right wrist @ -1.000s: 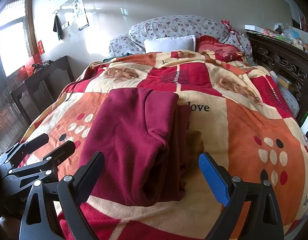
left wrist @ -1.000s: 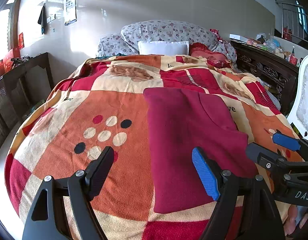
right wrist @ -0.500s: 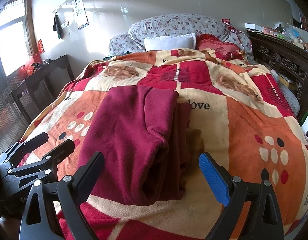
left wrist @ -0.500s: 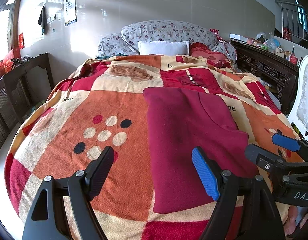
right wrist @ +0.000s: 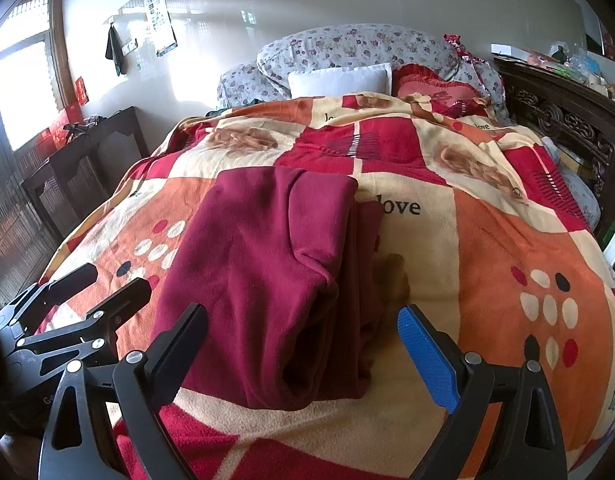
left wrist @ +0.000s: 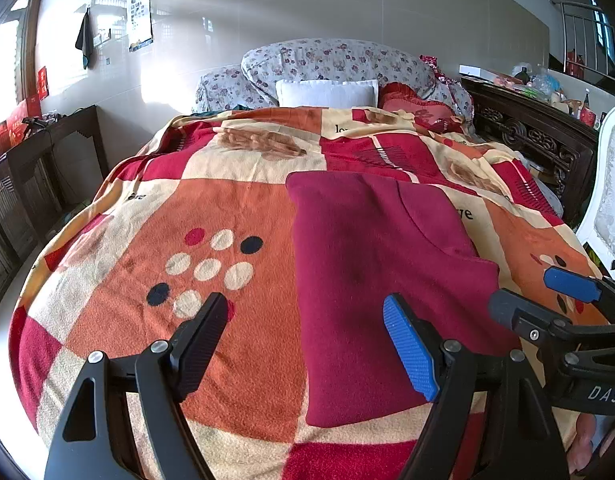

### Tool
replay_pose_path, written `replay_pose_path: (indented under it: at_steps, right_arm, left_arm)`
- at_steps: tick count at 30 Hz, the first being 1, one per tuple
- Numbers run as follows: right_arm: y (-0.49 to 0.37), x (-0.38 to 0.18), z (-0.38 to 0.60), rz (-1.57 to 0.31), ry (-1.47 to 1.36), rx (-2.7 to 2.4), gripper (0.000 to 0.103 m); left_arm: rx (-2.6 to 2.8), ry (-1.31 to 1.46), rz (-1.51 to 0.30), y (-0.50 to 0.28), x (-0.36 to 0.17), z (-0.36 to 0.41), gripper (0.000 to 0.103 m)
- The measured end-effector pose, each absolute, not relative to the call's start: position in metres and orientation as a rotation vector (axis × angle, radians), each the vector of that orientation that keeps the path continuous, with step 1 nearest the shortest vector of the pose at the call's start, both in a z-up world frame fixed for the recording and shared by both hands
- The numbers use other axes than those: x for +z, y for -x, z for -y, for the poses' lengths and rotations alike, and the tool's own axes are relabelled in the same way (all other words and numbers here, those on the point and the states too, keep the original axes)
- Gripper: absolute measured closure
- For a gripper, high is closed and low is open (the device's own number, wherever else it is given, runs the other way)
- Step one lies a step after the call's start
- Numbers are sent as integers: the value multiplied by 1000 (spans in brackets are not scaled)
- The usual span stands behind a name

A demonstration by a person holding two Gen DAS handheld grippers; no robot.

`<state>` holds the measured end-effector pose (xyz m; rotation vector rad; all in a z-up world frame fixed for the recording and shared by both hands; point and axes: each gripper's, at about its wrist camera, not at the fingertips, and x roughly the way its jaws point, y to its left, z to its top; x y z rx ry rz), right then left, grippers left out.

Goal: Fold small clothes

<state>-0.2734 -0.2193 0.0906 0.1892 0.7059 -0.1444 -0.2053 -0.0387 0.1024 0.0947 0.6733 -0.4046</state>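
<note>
The maroon fleece top (right wrist: 267, 264) is lying on the checked blanket (right wrist: 507, 248) near the foot of the bed, already folded lengthwise into a long narrow strip with one side flapped over the middle. So I'd say the side folds are done and what's left is probably folding it across, bottom end up to top. Left gripper (left wrist: 307, 344) is spread wide with nothing in it, hanging over the strip's near left edge. Right gripper (right wrist: 303, 352) same deal, wide apart and empty, above the near hem. White pillow (right wrist: 339, 80) way back at the headboard
</note>
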Motion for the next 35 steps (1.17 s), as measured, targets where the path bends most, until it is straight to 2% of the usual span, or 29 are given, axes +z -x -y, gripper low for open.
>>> replay_pose_path:
  at_steps: [35]
  right_arm:
    - [266,82,232,-742,-184,-132,4]
  left_arm:
    - [-429,-100,-670,196,91,33,24]
